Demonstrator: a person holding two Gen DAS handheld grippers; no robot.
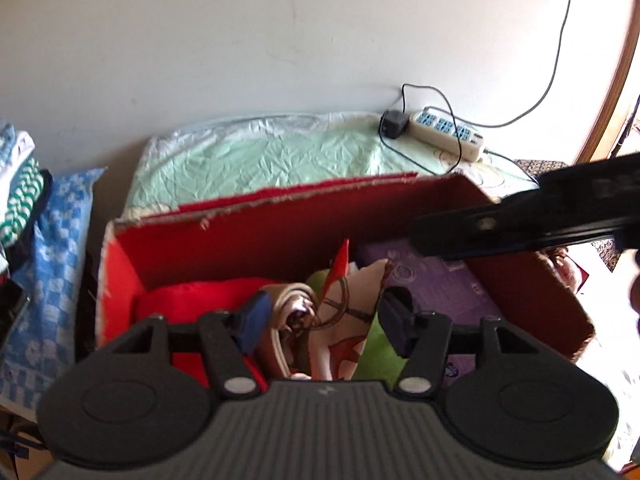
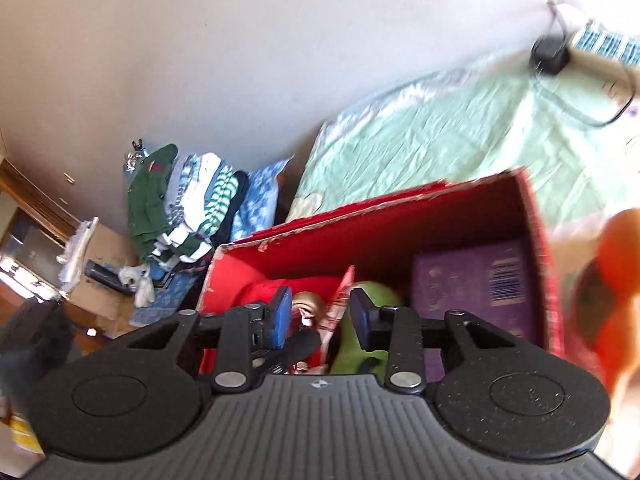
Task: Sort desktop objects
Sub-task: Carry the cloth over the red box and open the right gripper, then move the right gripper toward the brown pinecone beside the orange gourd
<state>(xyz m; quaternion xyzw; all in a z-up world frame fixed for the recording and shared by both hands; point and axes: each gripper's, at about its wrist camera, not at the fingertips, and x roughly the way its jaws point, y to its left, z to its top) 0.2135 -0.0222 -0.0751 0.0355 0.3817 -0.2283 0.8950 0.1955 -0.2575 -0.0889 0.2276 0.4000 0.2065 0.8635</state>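
Only the left wrist view shows the right gripper (image 1: 420,240) reaching over the red box (image 1: 280,216). Only the right view shows folded clothes (image 2: 180,208). Both grippers tilt downward, fingers released; the left gripper (image 1: 320,320) straddles box contents untouched.

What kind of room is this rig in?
Probably a bedroom or a lived-in spare room: a stack of folded striped clothes by the wall, a crumpled pale green sheet, and a white power strip lying on it behind the red cardboard box.
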